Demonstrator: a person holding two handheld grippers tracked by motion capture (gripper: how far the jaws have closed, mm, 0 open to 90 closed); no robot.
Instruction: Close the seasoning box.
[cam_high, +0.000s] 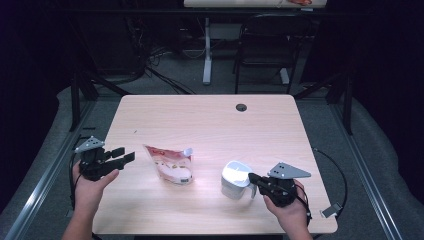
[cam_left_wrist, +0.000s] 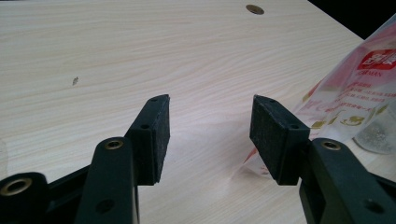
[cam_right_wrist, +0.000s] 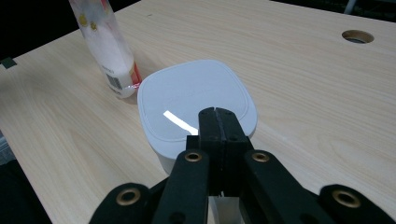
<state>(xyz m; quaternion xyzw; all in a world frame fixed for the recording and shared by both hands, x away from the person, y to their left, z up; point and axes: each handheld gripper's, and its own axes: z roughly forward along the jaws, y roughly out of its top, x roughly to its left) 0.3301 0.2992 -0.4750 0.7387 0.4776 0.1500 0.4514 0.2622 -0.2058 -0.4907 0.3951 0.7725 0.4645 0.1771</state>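
A: Which step is this?

B: I'd say the setup before a pour. The right claw (cam_high: 254, 178) is pressed together at the handle side of the white jug (cam_high: 236, 179). In the right gripper view its tips meet just over the near edge of the jug's lid (cam_right_wrist: 196, 100). Whether the handle itself is pinched between them I cannot tell, since the jaws hide it.

A: And the other one?

B: The left claw (cam_high: 121, 155) is spread with nothing between its pads. The pouch (cam_high: 170, 163) stands just off to that claw's right, apart from it; in the left gripper view the right pad (cam_left_wrist: 273, 133) sits close in front of the pouch (cam_left_wrist: 359, 93) without touching.

A: How are the hands posed?

B: Both rest low over the near edge of the worktop (cam_high: 200, 120). The left claw points across toward the pouch, roughly level. The right claw points leftward at the jug, with the hand behind it.

A: Next move?

B: Likely the left claw must slide right until the pouch is between its pads, then close gently, since the pouch is soft and could buckle or tip. The spout (cam_high: 188, 151) faces the jug, which helps.
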